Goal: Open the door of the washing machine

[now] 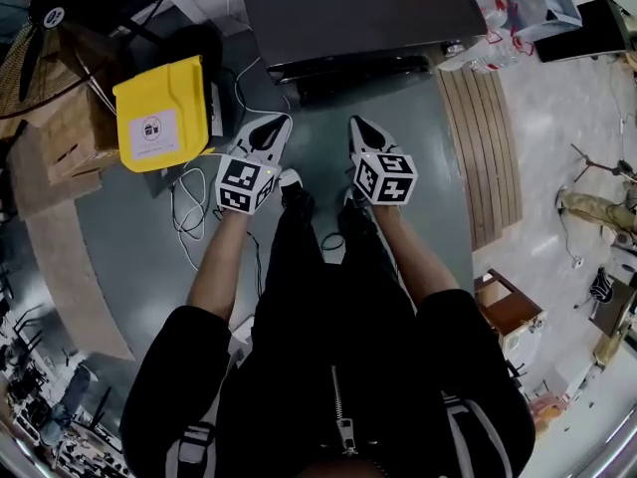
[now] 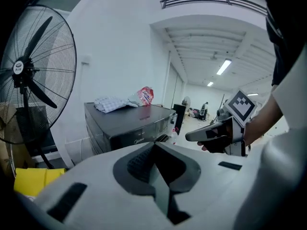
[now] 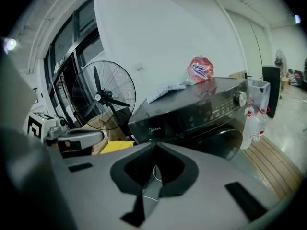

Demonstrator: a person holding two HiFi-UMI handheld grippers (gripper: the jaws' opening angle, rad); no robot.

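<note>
The dark grey washing machine [image 1: 358, 13] stands ahead of me on the floor. In the right gripper view its control panel [image 3: 206, 110] and dark round door [image 3: 225, 142] face me, and the door is closed. My left gripper [image 1: 271, 129] and right gripper [image 1: 358, 127] hang side by side short of the machine, apart from it, both pointing toward it. Each has its jaws together at the tip with nothing between them. The left gripper view shows the machine [image 2: 132, 123] further off, with the right gripper [image 2: 213, 134] at the right.
A yellow box [image 1: 164, 113] and white cables [image 1: 189, 212] lie on the floor at the left. A large standing fan [image 2: 29, 75] is left of the machine. A wooden pallet [image 1: 488, 147] and plastic bottles [image 3: 254, 121] are on the right. A cloth [image 3: 165, 91] and a red bag [image 3: 200, 70] rest on the machine.
</note>
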